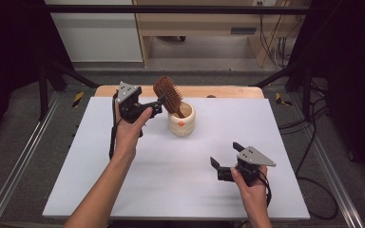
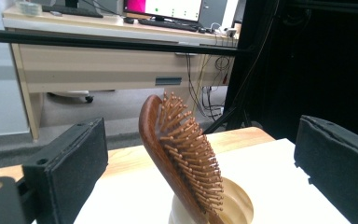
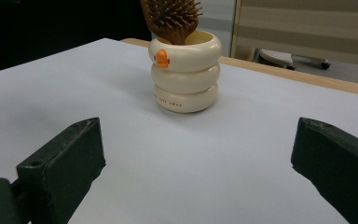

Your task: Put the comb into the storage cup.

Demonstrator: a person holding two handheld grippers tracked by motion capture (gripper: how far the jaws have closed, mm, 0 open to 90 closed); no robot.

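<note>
Right hand-held gripper [image 1: 224, 164] sat nearest the camera, low over the white counter [image 1: 123, 190], jaws wide apart, nothing between them. Then left to right: left hand-held gripper [image 1: 159, 105] was raised at the far left, jaws spread, flanking the wooden hairbrush [image 1: 167, 94] without touching it. Brush stood tilted, handle down in the cream ribbed cup [image 1: 181, 121], mid-counter toward the far edge.
</note>
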